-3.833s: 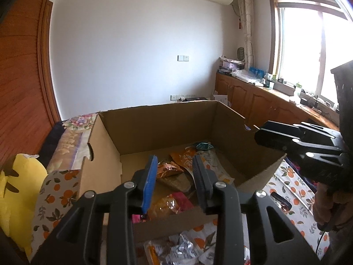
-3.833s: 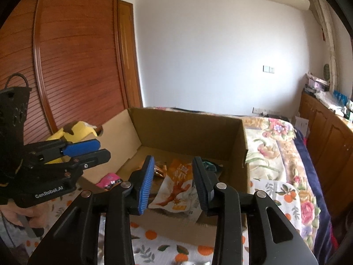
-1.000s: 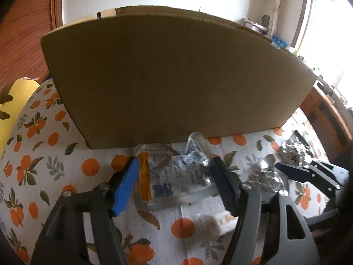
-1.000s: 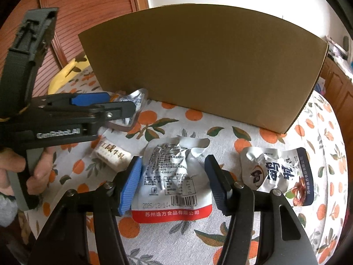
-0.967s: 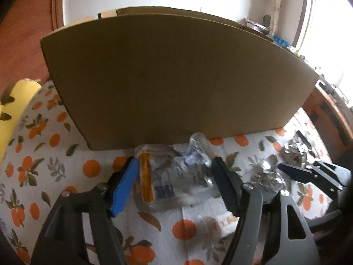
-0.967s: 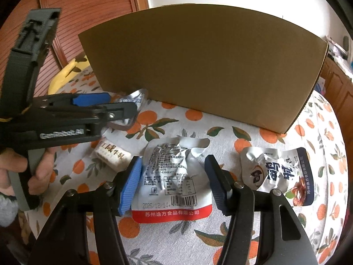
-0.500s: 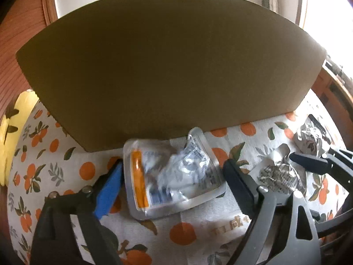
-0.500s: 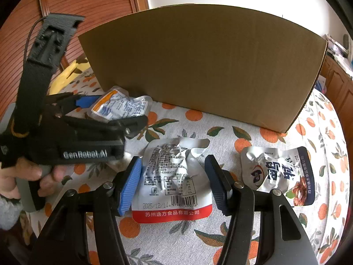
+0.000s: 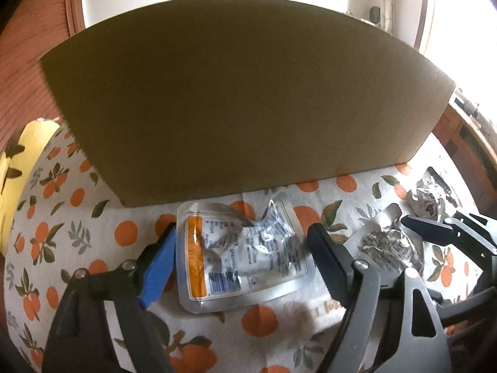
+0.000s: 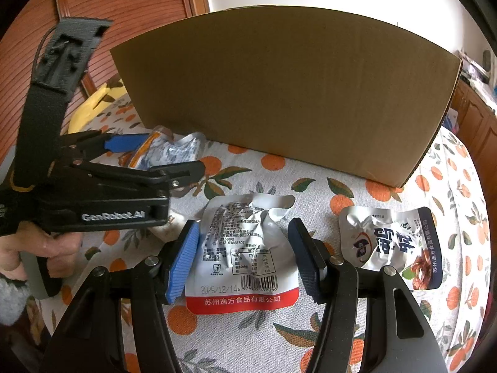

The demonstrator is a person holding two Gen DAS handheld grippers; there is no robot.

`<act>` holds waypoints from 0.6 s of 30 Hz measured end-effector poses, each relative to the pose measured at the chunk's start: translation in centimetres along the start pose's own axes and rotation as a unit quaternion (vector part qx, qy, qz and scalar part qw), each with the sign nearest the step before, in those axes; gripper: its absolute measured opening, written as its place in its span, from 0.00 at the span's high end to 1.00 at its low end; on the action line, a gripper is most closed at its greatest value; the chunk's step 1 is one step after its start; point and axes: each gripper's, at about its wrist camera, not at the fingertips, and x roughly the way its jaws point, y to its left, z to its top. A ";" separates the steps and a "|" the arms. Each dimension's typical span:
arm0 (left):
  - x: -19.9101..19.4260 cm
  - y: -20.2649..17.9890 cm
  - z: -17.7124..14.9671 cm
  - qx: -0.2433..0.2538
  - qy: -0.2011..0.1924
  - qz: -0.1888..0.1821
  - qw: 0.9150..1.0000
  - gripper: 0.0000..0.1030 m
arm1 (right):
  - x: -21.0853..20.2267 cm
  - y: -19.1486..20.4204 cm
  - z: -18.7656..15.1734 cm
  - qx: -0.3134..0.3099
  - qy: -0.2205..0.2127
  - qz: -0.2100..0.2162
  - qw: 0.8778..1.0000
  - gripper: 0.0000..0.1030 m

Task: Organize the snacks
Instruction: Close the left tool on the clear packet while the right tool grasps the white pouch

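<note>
As the left gripper [image 9: 242, 259] jaws narrow around the clear orange-edged snack pouch [image 9: 240, 256], not yet pinching, the right gripper [image 10: 243, 256] straddles the silver red-banded packet [image 10: 242, 258], apart.

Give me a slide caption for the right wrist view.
Right gripper open around a silver snack pouch before the cardboard box.
</note>
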 end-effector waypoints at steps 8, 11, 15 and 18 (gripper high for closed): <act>-2.5 1.5 -2.0 -0.006 -0.011 -0.014 1.000 0.23 | 0.3 1.1 0.0 -0.017 0.006 -0.025 1.000 0.41; -3.8 2.1 -2.5 -0.008 -0.021 -0.019 1.000 0.23 | 0.7 1.6 0.0 -0.030 0.010 -0.041 0.999 0.41; -4.9 3.0 -3.5 -0.021 -0.033 -0.032 0.999 0.23 | 0.8 1.6 0.1 -0.032 0.012 -0.046 0.998 0.39; -6.3 3.6 -4.4 -0.021 -0.040 -0.033 0.998 0.23 | 0.6 1.6 0.0 -0.031 0.012 -0.053 0.998 0.42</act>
